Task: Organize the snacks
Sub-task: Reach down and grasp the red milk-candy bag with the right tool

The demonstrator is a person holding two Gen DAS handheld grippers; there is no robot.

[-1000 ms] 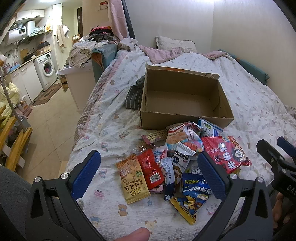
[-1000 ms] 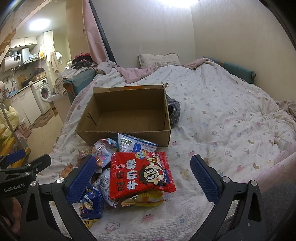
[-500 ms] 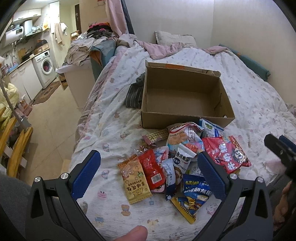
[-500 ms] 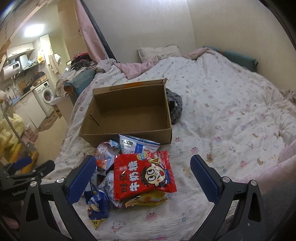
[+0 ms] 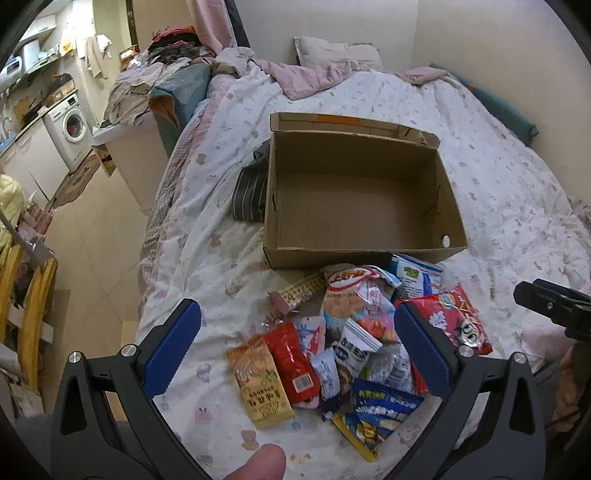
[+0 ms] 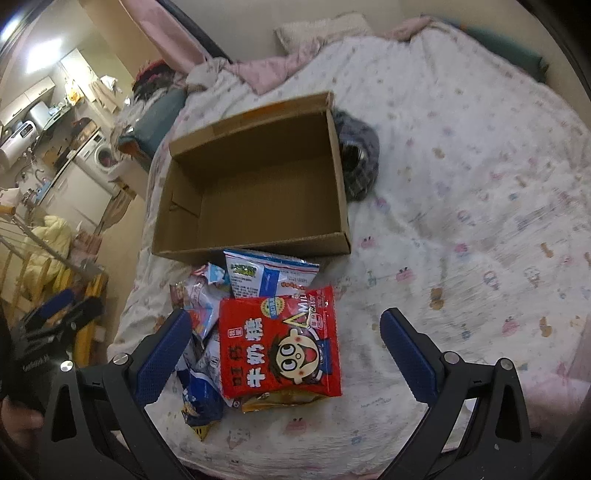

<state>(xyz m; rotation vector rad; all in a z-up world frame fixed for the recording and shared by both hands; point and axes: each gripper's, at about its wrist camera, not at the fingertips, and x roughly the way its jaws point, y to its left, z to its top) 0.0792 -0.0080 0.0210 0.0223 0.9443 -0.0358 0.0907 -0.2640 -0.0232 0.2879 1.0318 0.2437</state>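
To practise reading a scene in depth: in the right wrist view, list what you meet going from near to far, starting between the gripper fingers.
right gripper → red candy bag → blue-and-white packet → cardboard box → pink blanket → pillow

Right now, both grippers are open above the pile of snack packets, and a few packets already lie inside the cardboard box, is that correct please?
Not quite: the cardboard box holds no packets. The right wrist view shows its floor bare. The rest stands: the left gripper and right gripper are open above the pile of snack packets.
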